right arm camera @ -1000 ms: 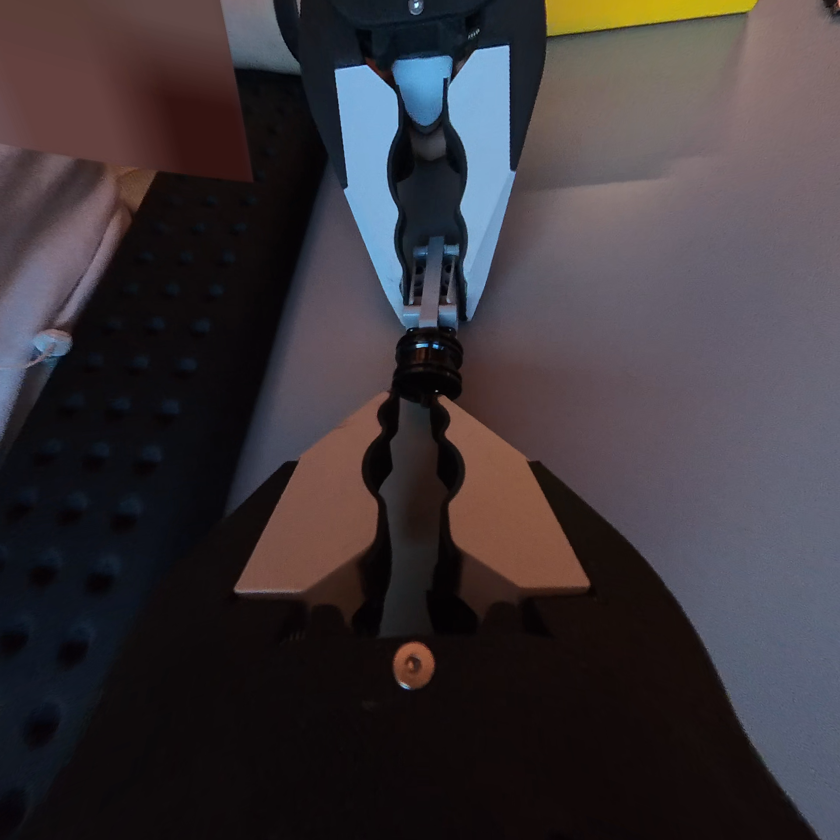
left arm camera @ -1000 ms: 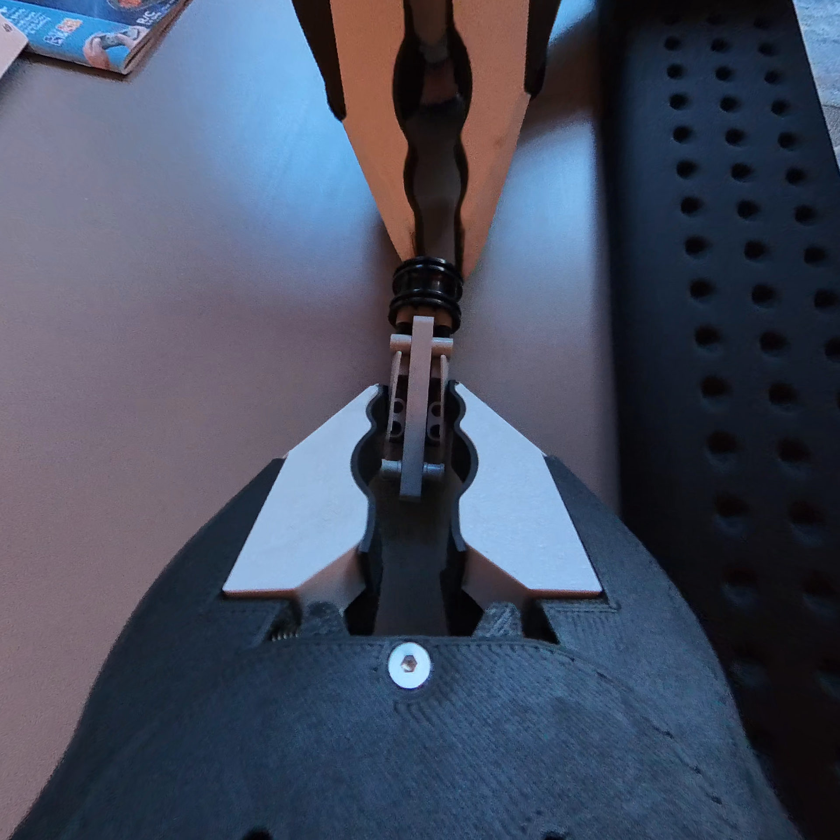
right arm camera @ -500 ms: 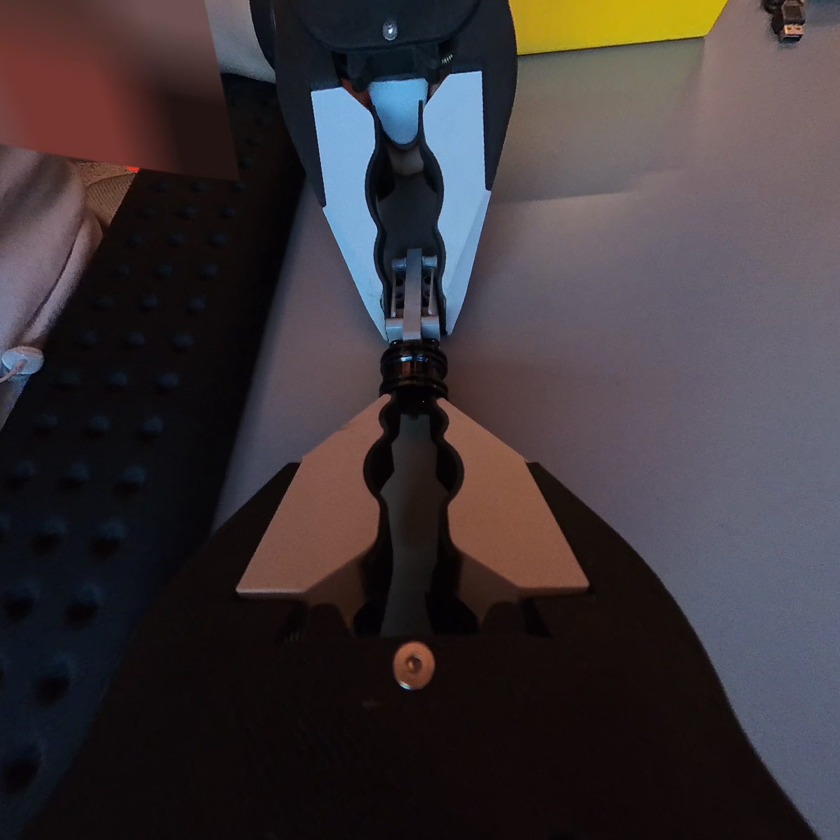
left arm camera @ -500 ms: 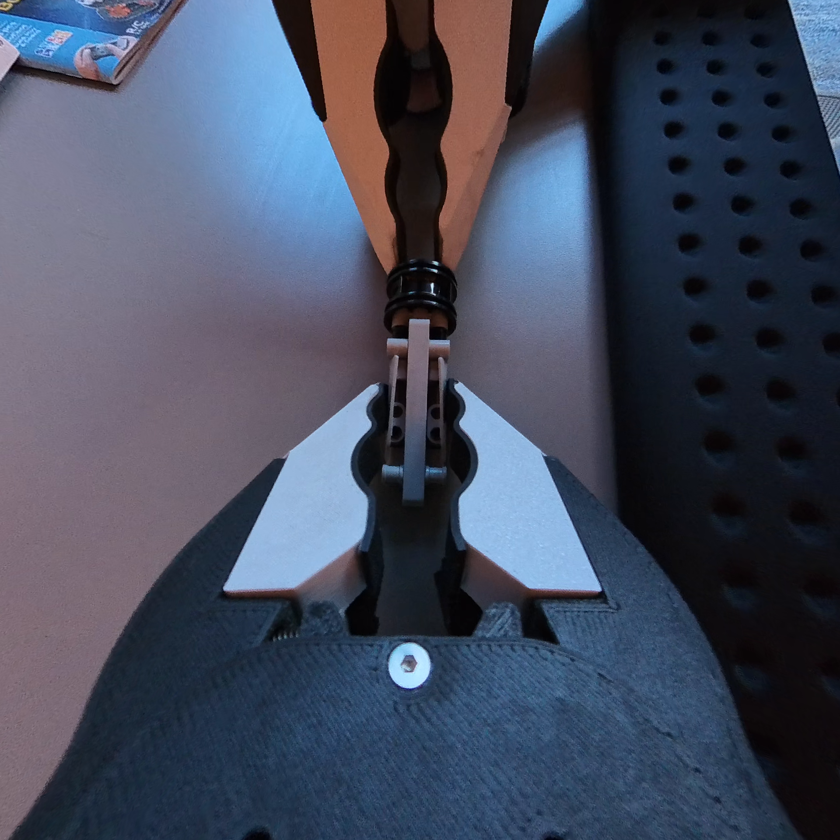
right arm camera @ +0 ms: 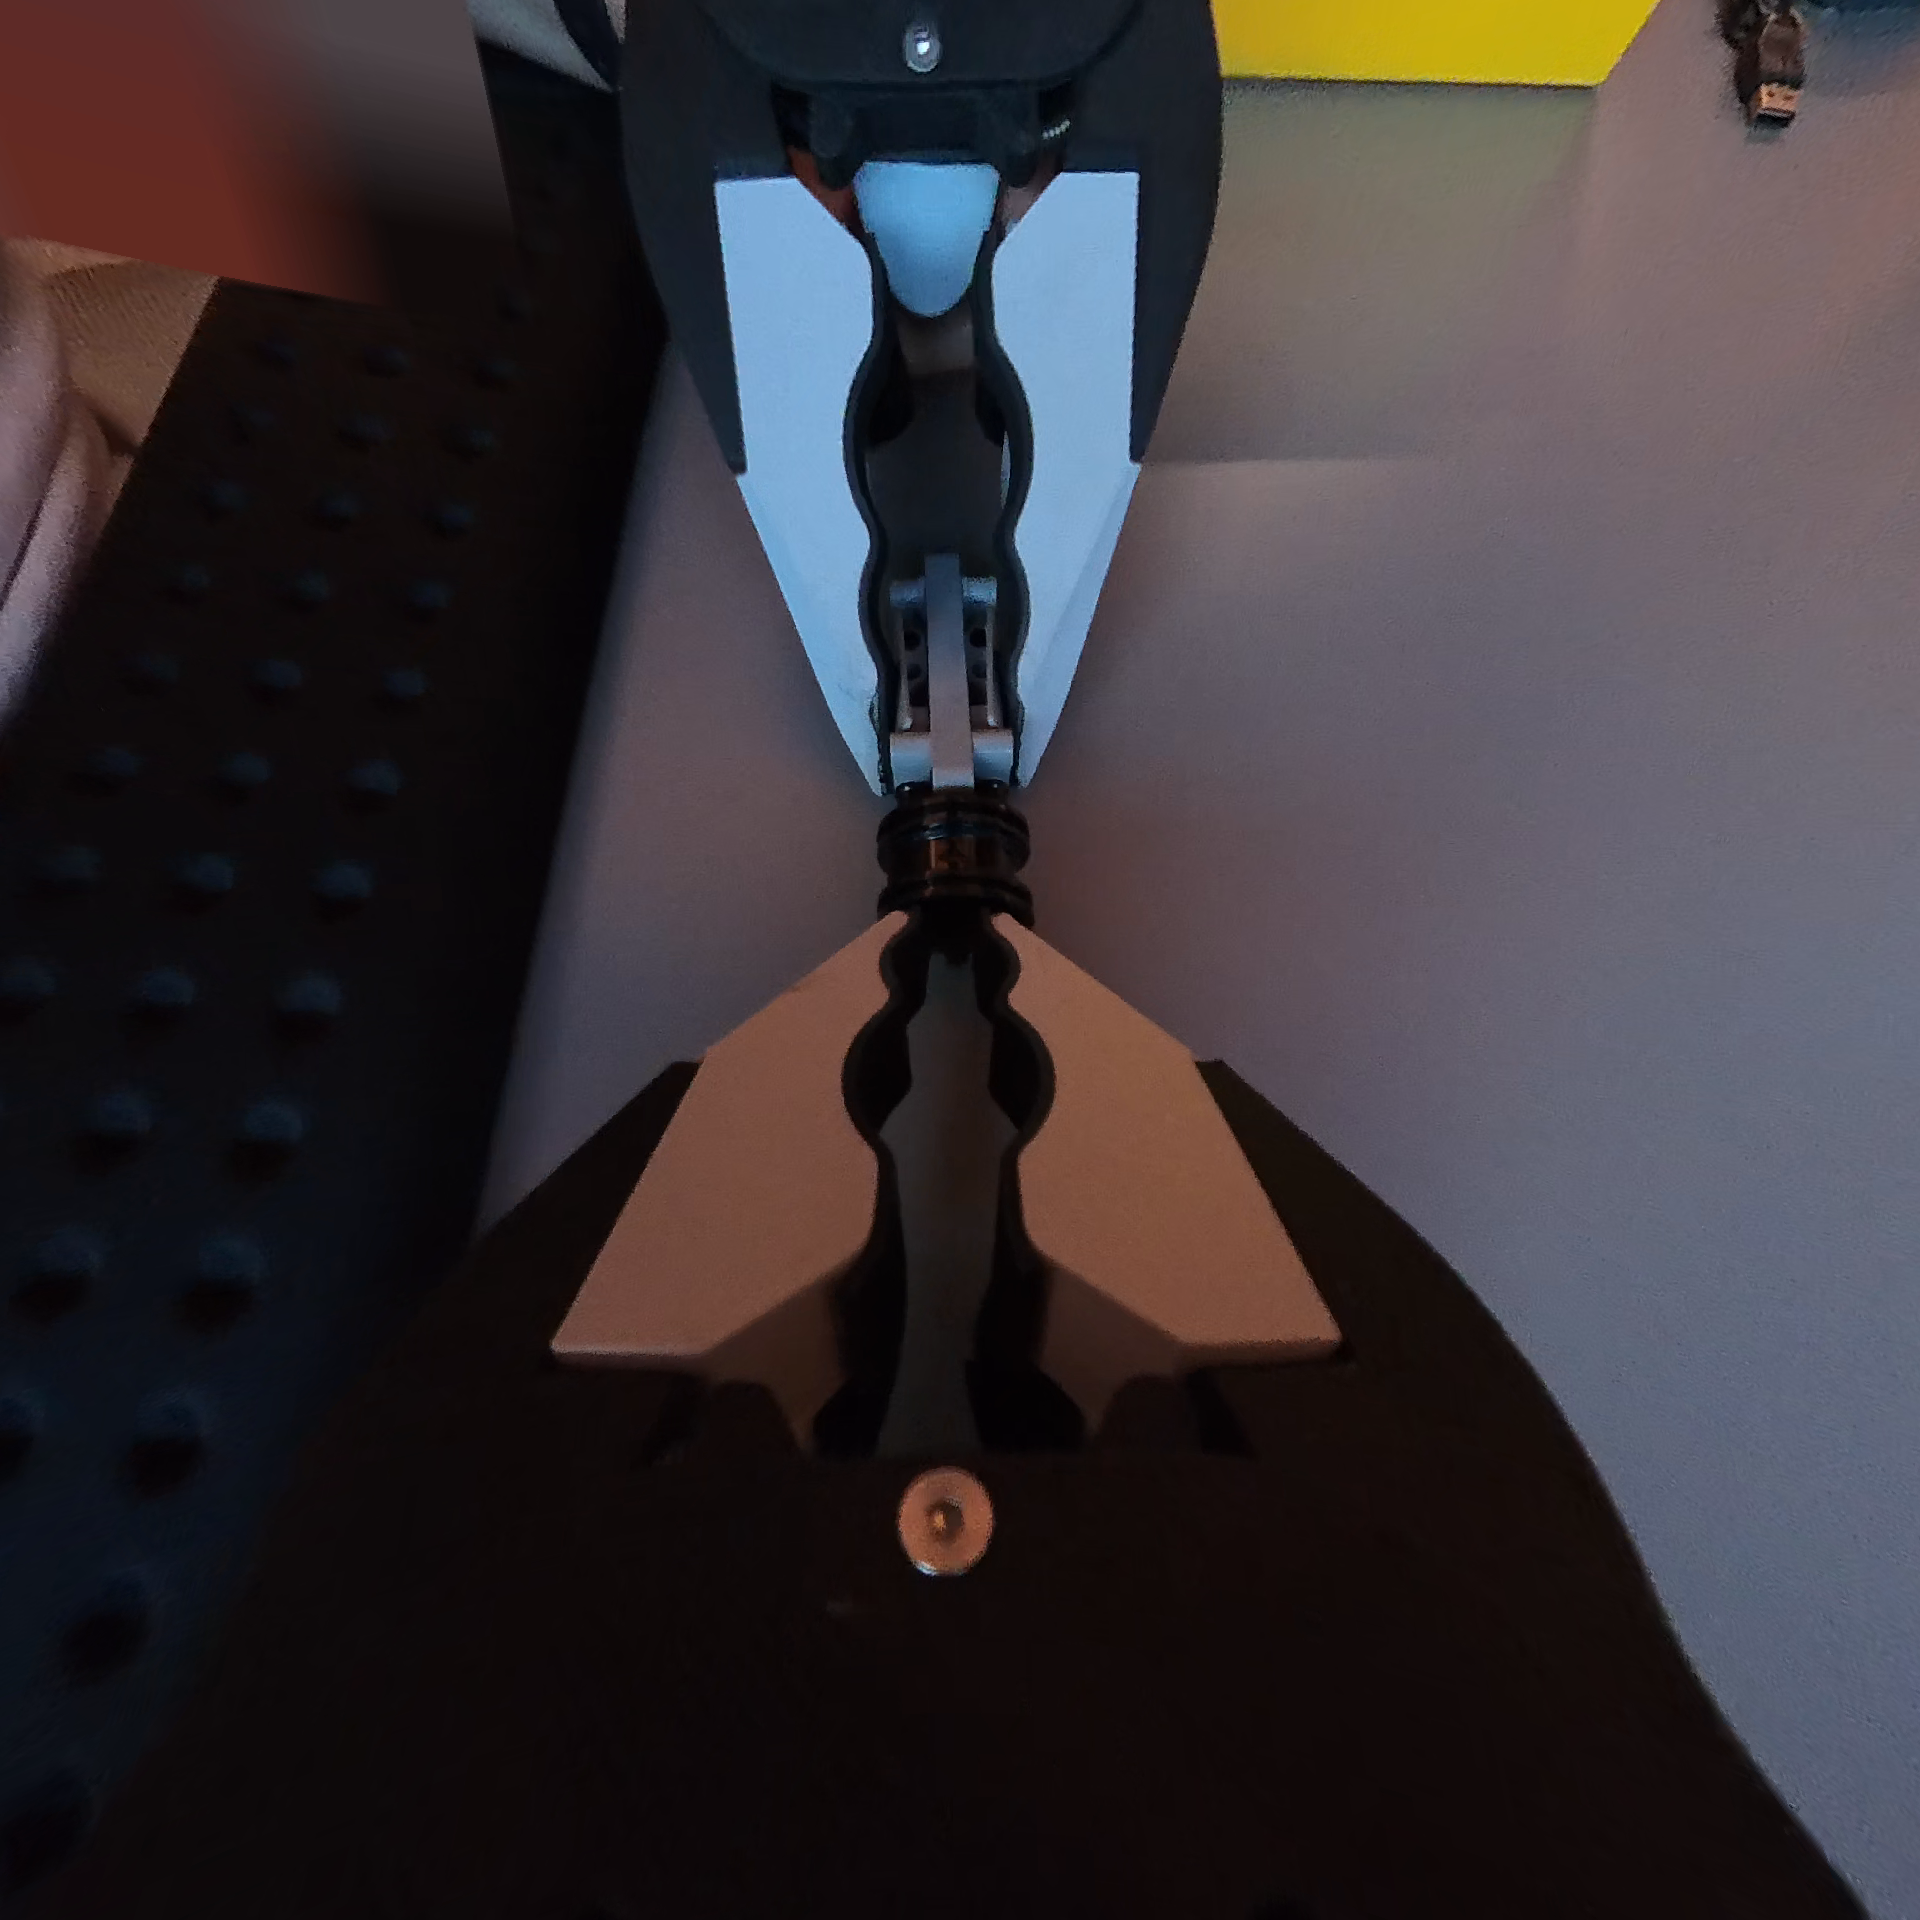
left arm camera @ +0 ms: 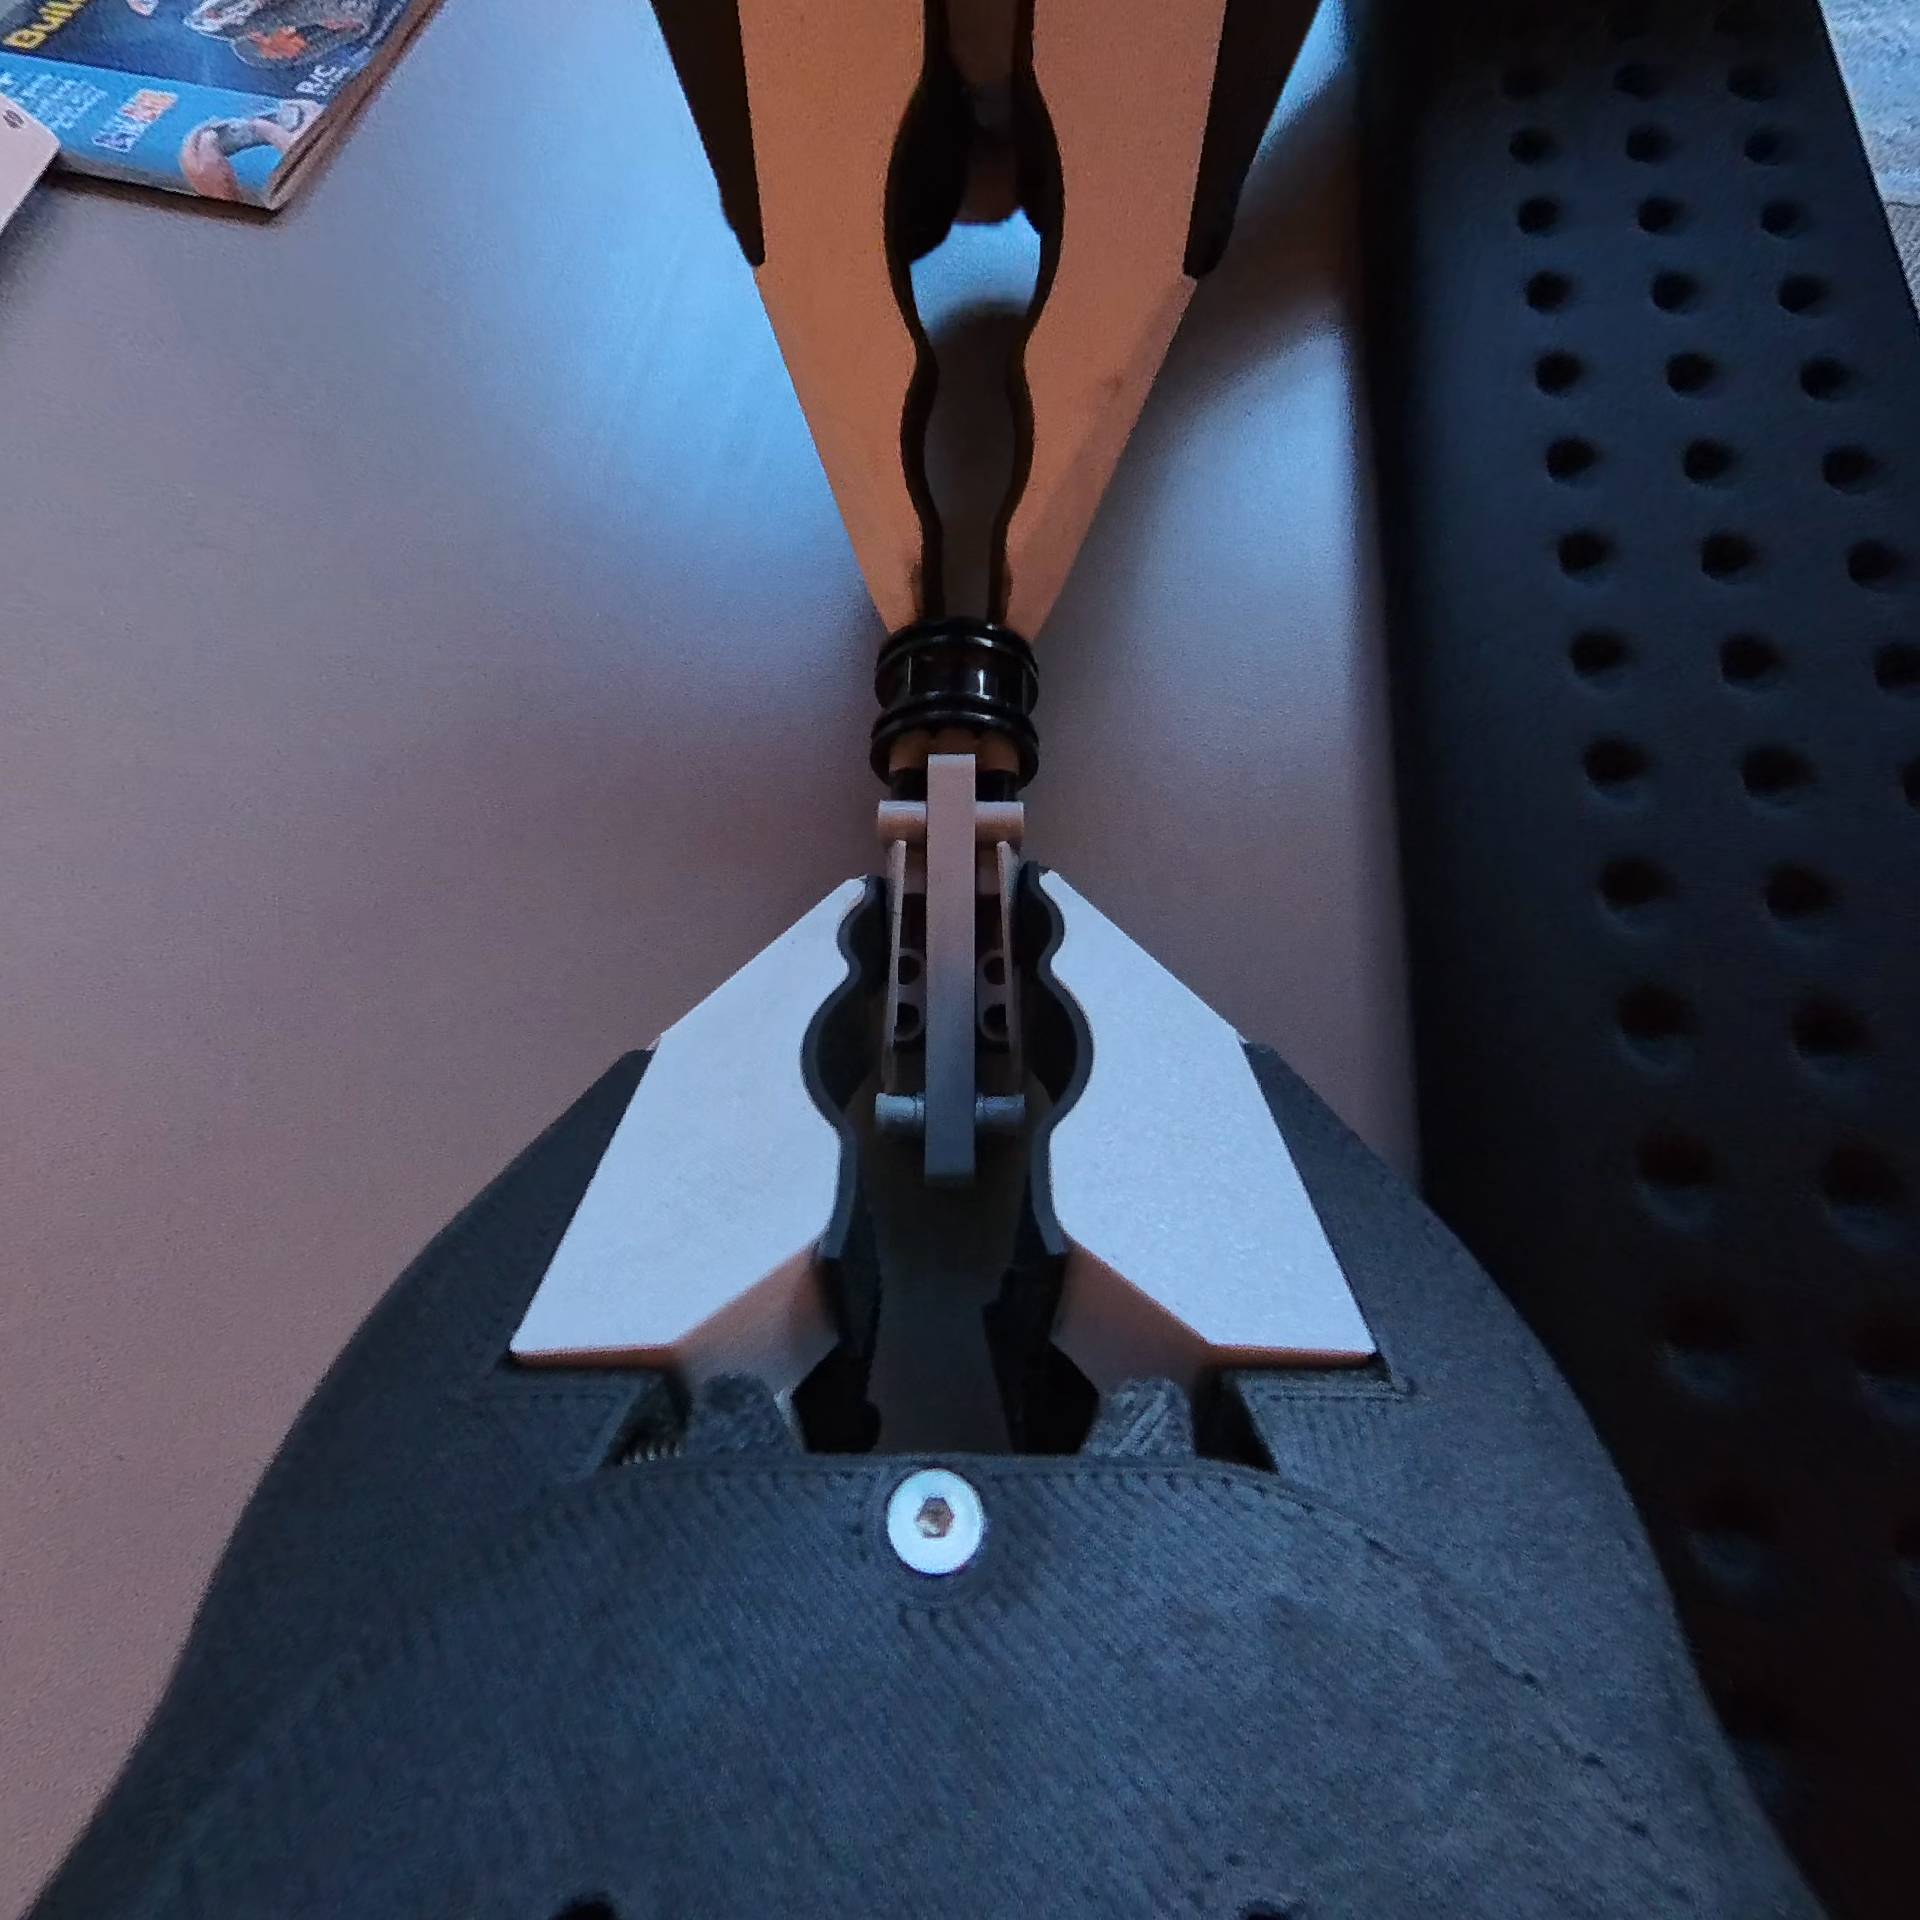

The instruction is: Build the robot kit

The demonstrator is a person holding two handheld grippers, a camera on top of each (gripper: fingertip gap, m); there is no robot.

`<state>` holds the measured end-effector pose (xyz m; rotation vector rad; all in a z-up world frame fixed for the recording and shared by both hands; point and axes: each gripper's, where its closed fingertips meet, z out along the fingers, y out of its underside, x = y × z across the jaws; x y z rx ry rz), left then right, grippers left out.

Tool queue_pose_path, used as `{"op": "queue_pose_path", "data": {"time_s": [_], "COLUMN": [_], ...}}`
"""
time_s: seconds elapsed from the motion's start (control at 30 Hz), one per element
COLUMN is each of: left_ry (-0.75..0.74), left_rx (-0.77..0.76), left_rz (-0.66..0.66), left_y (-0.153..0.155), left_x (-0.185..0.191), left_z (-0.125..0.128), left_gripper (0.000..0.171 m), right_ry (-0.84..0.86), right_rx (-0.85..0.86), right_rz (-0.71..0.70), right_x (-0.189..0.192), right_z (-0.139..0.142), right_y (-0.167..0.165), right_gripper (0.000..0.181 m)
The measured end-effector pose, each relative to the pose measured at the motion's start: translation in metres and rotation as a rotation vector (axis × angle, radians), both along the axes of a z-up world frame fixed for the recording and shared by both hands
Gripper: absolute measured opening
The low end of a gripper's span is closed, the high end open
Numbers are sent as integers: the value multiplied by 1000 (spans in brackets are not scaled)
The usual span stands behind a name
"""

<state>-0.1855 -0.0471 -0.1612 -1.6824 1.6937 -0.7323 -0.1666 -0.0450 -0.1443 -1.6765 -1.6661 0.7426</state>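
Note:
My left gripper (left arm camera: 951,883) is shut on a small grey building-toy assembly (left arm camera: 951,987) of holed beams and a thin curved plate, held upright between its pads. My right gripper (right arm camera: 951,925) faces it tip to tip and is shut on a black ringed spool-like piece (right arm camera: 954,862). The black piece (left arm camera: 956,691) rests against the front end of the grey assembly (right arm camera: 945,675). In the left wrist view the right gripper (left arm camera: 961,618) comes in from the top. In the right wrist view the left gripper (right arm camera: 951,779) does the same. Both hover just above a smooth grey-brown table (left arm camera: 416,727).
A black mat with rows of holes (left arm camera: 1662,727) lies along the table edge, at the left in the right wrist view (right arm camera: 208,831). A blue booklet (left arm camera: 187,94) lies far left. A yellow box (right arm camera: 1403,42) and a cable plug (right arm camera: 1777,62) are at the back. My two grippers' fingertips are within a few centimetres of each other.
Both grippers stay tip to tip with the black piece against the grey assembly. The pair has shifted slightly, and the opposite gripper sits a little lower in each view.

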Motion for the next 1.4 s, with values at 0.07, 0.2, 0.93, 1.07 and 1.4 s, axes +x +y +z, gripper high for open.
{"op": "queue_pose_path", "data": {"time_s": [0.07,0.2,0.93,1.07,1.4], "left_ry": [0,0,-58,-145,-338], "left_rx": [3,7,165,378,840], "left_rz": [-2,-5,158,416,650], "left_y": [0,0,25,60,25], "left_x": [0,1,5,0,16], "left_z": [0,0,26,95,250], "left_gripper": [24,24,23,23,23], "right_ry": [-13,-33,144,533,1151], "right_rx": [21,30,-125,-286,-437], "right_rz": [32,86,33,-96,-140], "right_x": [0,-2,15,3,-12], "right_z": [0,0,11,87,247], "right_y": [0,0,13,37,9], "right_gripper": [0,0,36,47,48]}}
